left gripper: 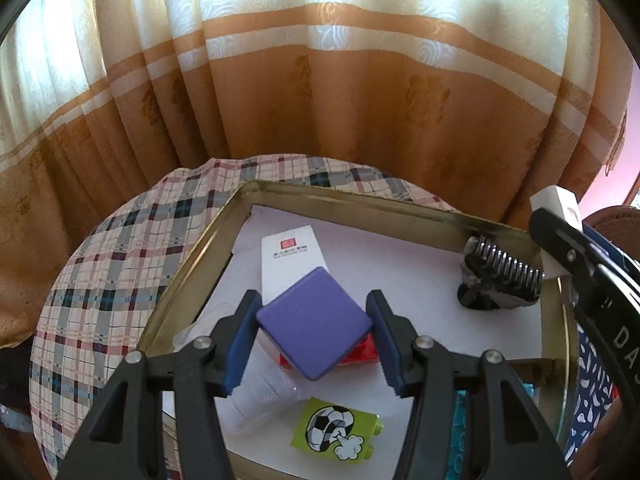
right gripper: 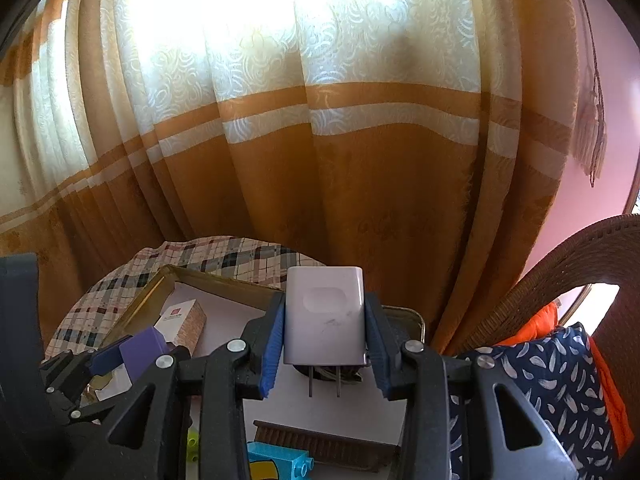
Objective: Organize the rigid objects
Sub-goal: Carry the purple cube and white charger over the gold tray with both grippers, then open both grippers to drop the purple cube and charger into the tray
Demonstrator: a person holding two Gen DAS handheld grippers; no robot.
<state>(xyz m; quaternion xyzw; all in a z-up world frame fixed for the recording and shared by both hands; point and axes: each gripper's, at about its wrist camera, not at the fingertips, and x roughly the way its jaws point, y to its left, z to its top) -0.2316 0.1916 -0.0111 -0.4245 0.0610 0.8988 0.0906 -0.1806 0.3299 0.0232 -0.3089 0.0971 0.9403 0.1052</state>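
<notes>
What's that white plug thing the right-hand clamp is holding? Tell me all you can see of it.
The white charger is a smooth, rounded plastic block with an oval dimple on its face and faint scuffs. Two flat metal prongs point down from its base. It is upright, pinched at both sides by the right gripper, above the gold tray.

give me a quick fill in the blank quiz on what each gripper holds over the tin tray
1. The left gripper is shut on a flat ____ square block.
2. The right gripper grips a white ____ with two metal prongs pointing down.
3. The green brick in the tin tray shows a cartoon ____.

Missing words: purple; charger; football
</notes>
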